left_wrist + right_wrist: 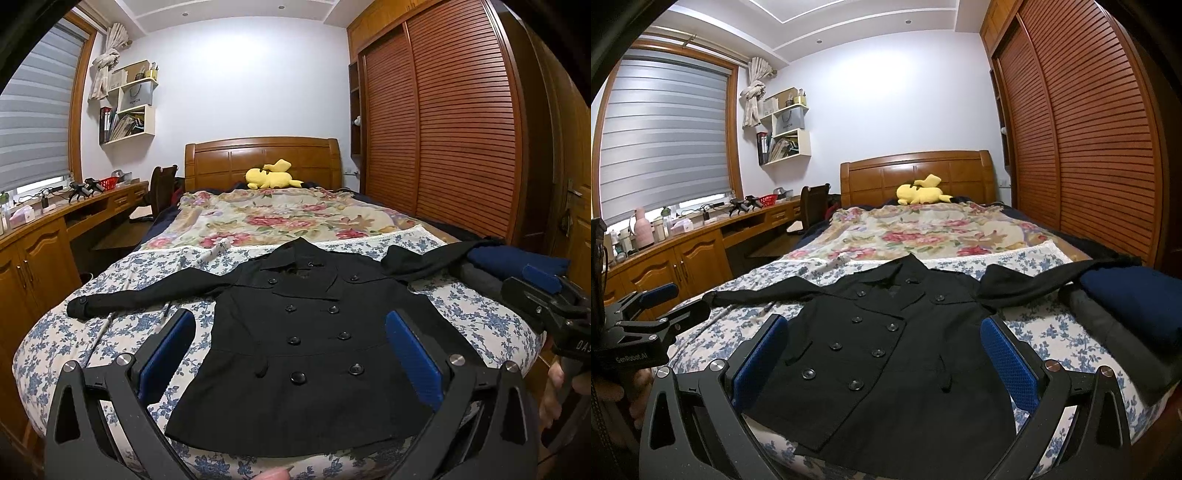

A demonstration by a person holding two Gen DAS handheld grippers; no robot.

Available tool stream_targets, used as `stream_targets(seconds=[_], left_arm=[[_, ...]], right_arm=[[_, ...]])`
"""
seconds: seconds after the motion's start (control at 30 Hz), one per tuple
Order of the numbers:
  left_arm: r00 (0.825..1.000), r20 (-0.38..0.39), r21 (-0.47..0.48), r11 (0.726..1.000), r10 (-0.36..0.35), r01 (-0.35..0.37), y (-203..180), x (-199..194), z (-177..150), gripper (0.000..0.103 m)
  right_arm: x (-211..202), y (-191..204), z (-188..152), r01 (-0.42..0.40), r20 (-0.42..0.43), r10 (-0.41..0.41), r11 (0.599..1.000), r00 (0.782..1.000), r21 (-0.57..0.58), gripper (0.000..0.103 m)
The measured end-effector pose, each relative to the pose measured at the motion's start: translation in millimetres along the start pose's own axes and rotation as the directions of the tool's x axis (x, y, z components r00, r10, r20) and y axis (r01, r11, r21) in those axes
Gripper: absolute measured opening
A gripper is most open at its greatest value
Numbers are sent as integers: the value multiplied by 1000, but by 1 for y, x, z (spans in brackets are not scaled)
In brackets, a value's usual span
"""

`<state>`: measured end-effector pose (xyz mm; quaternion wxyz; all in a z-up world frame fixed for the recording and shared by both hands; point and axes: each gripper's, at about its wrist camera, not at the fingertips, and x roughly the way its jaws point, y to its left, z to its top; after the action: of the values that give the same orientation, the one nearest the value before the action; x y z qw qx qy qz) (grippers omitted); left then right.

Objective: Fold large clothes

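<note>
Both tongs, left (290, 354) and right (882, 360), hover spread and empty over the coat (306, 332), apparently unfolded (sleeves outstretched), so all folding remains.

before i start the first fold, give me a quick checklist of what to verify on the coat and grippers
1. Black double-breasted coat lies flat, front up, on the blue floral bedsheet: ok.
2. Both sleeves spread out: the left sleeve is straight; the right sleeve runs onto the folded navy and grey clothes: not ok.
3. Buttons fastened: cannot tell.
4. Left hand-held gripper open, holding nothing: ok.
5. Right hand-held gripper open, holding nothing: ok.
6. Hem within reach at the near bed edge: ok.
</note>
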<state>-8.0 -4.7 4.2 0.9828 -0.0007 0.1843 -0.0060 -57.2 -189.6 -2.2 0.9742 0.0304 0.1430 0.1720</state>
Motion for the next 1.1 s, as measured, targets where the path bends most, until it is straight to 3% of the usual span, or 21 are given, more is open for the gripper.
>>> stream_targets(seconds=[1.1], left_arm=[[1000, 21, 19, 1000, -6, 6, -9, -10, 5, 103]], right_arm=[[-4, 0, -1, -7, 12, 7, 1000, 1000, 5, 103]])
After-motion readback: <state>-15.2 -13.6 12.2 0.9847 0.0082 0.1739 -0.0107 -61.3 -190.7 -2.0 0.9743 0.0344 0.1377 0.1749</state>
